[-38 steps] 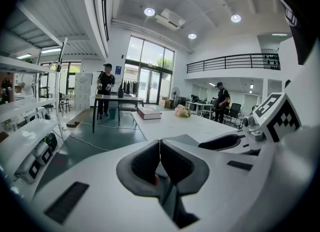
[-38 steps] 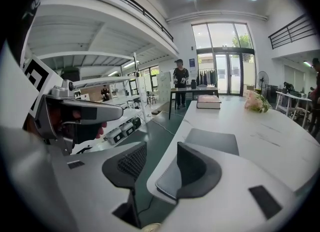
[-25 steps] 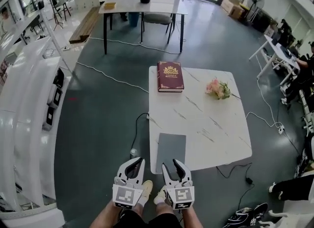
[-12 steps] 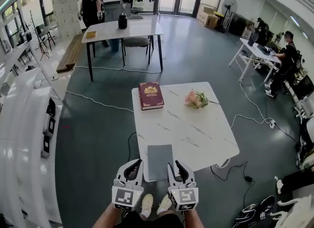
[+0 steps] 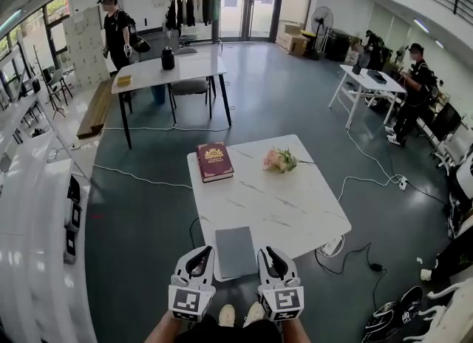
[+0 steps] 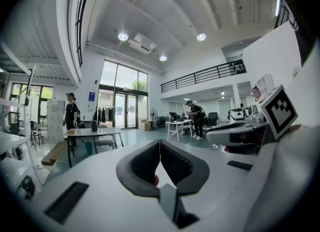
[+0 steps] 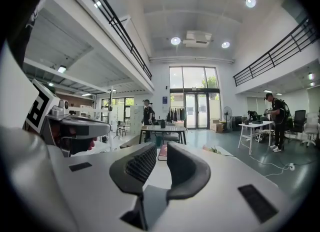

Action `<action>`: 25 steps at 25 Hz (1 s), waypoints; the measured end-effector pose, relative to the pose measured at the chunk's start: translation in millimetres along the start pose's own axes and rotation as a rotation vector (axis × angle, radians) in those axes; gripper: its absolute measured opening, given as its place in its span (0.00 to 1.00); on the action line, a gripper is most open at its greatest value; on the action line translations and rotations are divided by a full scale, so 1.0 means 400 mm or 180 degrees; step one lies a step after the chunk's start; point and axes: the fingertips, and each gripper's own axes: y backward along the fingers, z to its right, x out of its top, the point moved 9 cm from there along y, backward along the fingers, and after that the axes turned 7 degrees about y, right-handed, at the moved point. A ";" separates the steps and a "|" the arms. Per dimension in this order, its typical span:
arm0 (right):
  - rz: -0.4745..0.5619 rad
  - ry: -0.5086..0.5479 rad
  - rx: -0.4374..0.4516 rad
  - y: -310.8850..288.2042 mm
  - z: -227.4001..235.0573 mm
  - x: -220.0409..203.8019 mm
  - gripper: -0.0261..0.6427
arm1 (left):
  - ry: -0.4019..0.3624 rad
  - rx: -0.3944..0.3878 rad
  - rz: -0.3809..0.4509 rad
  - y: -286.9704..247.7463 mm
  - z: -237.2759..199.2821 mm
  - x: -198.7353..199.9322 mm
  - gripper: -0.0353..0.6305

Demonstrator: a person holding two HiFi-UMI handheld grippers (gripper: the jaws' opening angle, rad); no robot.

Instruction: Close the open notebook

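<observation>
The left gripper (image 6: 160, 143) has its jaws together, empty; the right gripper (image 7: 161, 151) is closing on nothing, a narrow gap left. The grey notebook (image 5: 235, 251) lies shut at the near edge of the surface (image 5: 295, 201), lower centre, now between the grippers rather than above them as before.

pink flowers (image 5: 280, 160), standing fan (image 5: 321, 18), far white table (image 5: 194, 66)

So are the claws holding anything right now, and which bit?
Nothing is held. The left gripper has its jaws together on nothing; the right gripper is closing its jaws with nothing between them. The grey notebook lies on the table, ungripped.
</observation>
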 end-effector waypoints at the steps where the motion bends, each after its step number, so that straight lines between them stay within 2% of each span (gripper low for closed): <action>1: 0.0019 0.0006 -0.0031 0.008 0.003 0.002 0.15 | 0.0021 -0.0012 0.0000 0.004 0.004 -0.002 0.09; 12: 0.0099 0.0041 -0.0219 0.102 -0.001 -0.006 0.09 | 0.0013 -0.0066 0.0055 0.070 0.033 -0.003 0.09; 25: 0.0104 0.0040 -0.0210 0.132 -0.006 0.002 0.06 | 0.0012 -0.0027 0.0058 0.097 0.046 0.008 0.09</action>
